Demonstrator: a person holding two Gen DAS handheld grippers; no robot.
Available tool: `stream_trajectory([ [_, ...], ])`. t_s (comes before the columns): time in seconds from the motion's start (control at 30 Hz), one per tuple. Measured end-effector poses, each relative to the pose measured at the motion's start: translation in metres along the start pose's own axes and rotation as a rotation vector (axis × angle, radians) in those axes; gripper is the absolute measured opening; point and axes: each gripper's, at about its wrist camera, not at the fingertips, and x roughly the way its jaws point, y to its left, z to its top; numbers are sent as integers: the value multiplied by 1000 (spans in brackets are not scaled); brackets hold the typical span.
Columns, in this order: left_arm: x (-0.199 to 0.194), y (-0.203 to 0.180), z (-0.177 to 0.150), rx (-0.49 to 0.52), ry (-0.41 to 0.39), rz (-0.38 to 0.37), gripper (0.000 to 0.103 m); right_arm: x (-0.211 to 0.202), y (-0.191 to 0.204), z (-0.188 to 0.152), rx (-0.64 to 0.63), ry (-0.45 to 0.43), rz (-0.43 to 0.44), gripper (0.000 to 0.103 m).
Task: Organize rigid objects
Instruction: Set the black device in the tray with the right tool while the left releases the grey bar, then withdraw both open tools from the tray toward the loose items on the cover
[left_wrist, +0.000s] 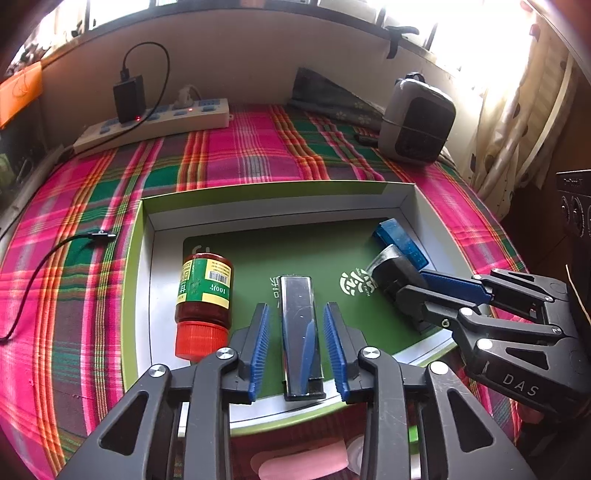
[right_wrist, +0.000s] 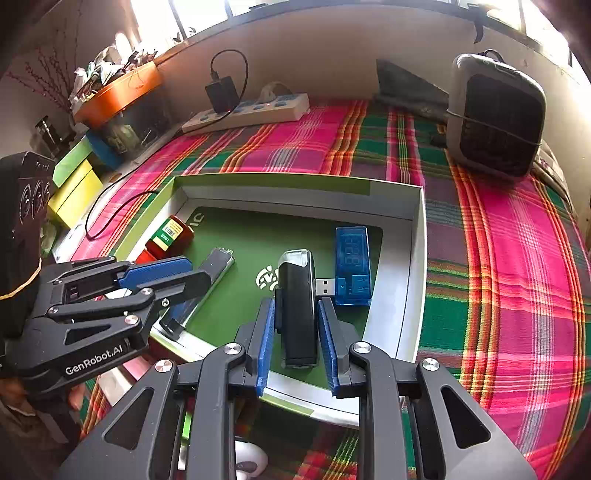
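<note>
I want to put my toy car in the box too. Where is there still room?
The far strip of the box, behind the bottle, silver stick and blue USB meter, is bare. The near half is crowded with those, the black device and both grippers.

Trays (left_wrist: 146, 236): one, a shallow green-and-white box lid
Bottles (left_wrist: 203, 291): one, red, lying in the tray
Silver bars (left_wrist: 300, 332): one
Black sticks (right_wrist: 297, 314): one
Blue USB meters (right_wrist: 352, 266): one
Grippers: two, left (left_wrist: 298, 349) and right (right_wrist: 297, 341)
Power strips (left_wrist: 155, 123): one
Black adapters (left_wrist: 128, 98): one
Grey heaters (left_wrist: 417, 120): one
</note>
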Motion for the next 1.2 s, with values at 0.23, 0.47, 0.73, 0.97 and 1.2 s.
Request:
stream_trajectory([
  [0.23,-9,1,-6,-5,-13,7,36,-5,4,-2,-1,-21,-14,28],
  [0.47,-25,-1,-13,-3,-47,5,36,-12,6,-7,15,-37,-24,29],
  [0.73,-42,1,-23,-14,-79,-1,37,-32,7,-17,36,-85,-32,30],
  [0.97,-57,8,-36,-33,-102,-13,42,-42,10,-29,47,-103,-32,31],
  [1.2,-73,16,-54,-53,-122,-12,43,-53,15,-44,56,-116,-20,51],
])
